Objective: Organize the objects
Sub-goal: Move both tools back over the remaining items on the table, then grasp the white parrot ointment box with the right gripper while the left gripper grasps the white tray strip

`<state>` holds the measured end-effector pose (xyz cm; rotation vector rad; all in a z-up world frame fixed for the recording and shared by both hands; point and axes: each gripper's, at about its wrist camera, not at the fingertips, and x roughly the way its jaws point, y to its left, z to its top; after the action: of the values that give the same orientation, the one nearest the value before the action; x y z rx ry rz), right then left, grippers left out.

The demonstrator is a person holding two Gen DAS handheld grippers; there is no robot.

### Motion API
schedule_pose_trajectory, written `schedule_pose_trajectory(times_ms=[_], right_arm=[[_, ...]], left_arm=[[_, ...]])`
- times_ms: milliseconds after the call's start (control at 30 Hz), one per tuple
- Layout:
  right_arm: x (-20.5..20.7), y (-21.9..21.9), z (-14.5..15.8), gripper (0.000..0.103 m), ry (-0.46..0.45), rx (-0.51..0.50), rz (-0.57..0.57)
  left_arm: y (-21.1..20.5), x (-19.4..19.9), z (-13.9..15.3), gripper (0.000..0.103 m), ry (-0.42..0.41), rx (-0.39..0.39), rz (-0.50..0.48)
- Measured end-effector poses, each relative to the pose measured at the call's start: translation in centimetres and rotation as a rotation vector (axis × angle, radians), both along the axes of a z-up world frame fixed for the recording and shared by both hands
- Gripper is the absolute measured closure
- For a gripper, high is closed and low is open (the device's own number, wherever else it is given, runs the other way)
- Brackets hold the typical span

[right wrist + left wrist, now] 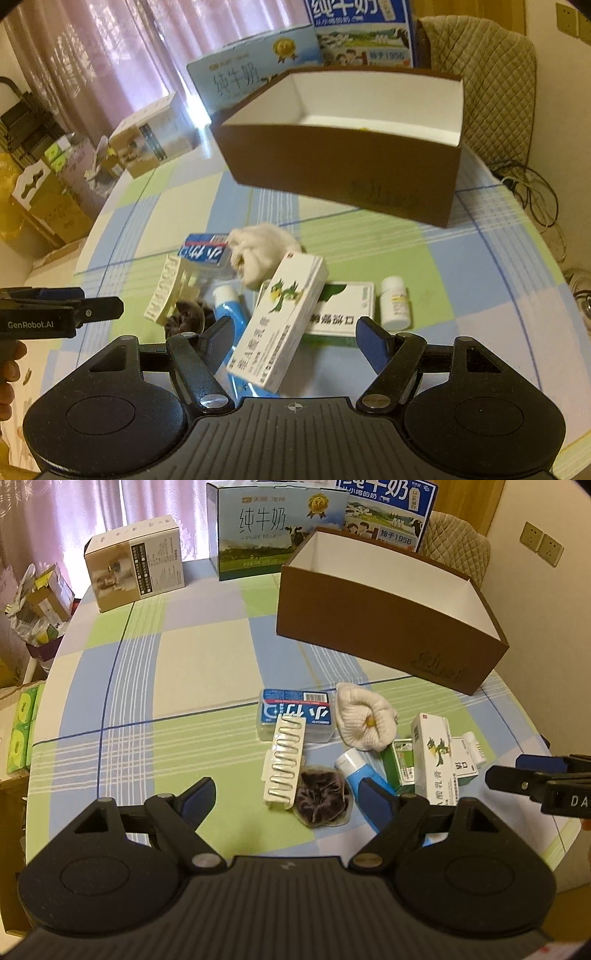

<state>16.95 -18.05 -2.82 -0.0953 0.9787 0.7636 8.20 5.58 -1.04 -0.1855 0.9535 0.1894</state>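
Observation:
A brown open box [384, 627] with a white inside stands on the checked tablecloth; it also shows in the right wrist view [343, 170]. In front of it lies a pile: a blue floss box [295, 712], a blister strip [284, 760], a cream sock ball [365, 716], a dark round pouch [321, 799], a blue-white tube [356, 771], a white-green ointment carton [280, 325], a flat medicine box [341, 310] and a small white bottle [394, 302]. My left gripper [288, 801] is open over the pouch. My right gripper [295, 336] is open around the ointment carton, not closed on it.
Two milk cartons [273, 531] and a beige box [136, 563] stand at the table's far edge. A quilted chair [495, 92] is behind the brown box. Cardboard boxes [48, 206] stand on the floor at left, cables [532, 188] at right.

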Motion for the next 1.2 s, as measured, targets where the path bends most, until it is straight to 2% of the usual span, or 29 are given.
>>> schedule_pose_trajectory(times_ms=[300, 967, 1133, 1200], right_arm=[[-0.1, 1.7, -1.7, 0.033, 0.032, -0.034, 0.027], [1.8, 6.3, -5.2, 0.049, -0.001, -0.141, 0.068], [2.4, 6.2, -5.5, 0.065, -0.025, -0.166, 0.088], [2.7, 5.9, -5.4, 0.066, -0.034, -0.179, 0.090]], left_arm=[[0.3, 0.3, -0.8, 0.022, 0.015, -0.002, 0.006], [1.4, 2.5, -3.5, 0.022, 0.057, -0.010, 0.013], [1.5, 3.4, -4.2, 0.023, 0.069, -0.012, 0.005], [1.7, 3.7, -4.5, 0.025, 0.070, -0.010, 0.002]])
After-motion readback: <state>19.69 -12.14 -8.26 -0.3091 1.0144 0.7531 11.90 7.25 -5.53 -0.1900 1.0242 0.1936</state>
